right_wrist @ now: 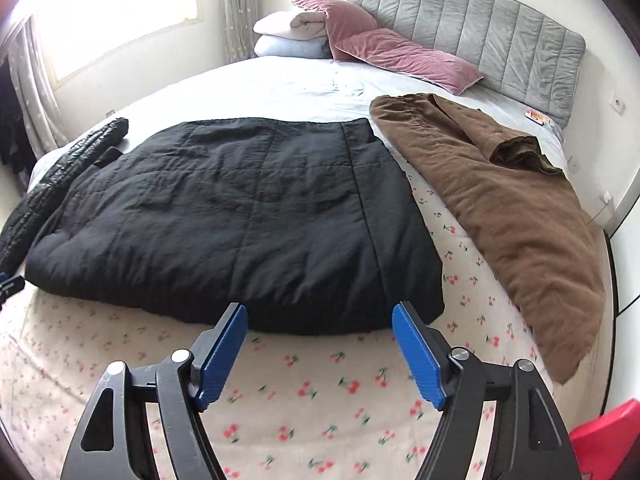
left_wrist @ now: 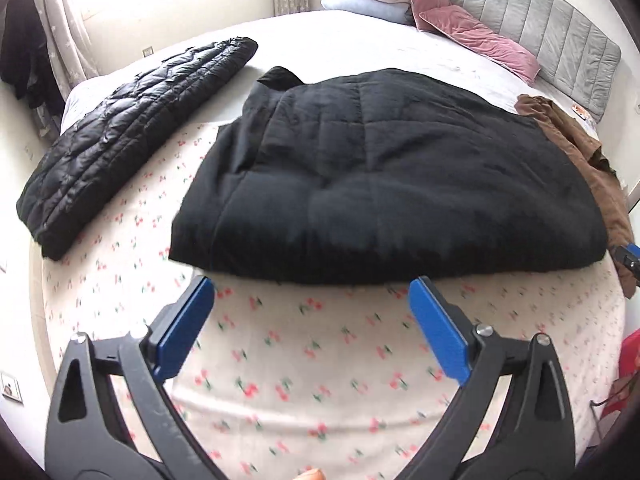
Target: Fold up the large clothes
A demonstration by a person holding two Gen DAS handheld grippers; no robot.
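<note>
A black quilted coat (left_wrist: 384, 184) (right_wrist: 224, 220) lies folded into a thick rectangle on the bed. My left gripper (left_wrist: 312, 286) hangs above the cherry-print sheet (left_wrist: 304, 360) just short of the coat's near edge, its blue pads wide apart with nothing between them. My right gripper (right_wrist: 318, 312) hovers at the coat's near right corner, open too and empty. The tip of the right gripper (left_wrist: 628, 256) peeks in at the right edge of the left wrist view. The left gripper's tip (right_wrist: 10, 284) shows at the left edge of the right wrist view.
A shiny black puffer jacket (left_wrist: 128, 140) (right_wrist: 60, 172) lies folded to the left. A brown coat (right_wrist: 512, 216) (left_wrist: 592, 172) lies spread to the right. Pink cushions (right_wrist: 400, 56), stacked bedding (right_wrist: 288, 32) and a grey headboard (right_wrist: 480, 28) are at the far end. Something red (right_wrist: 604, 440) stands beside the bed.
</note>
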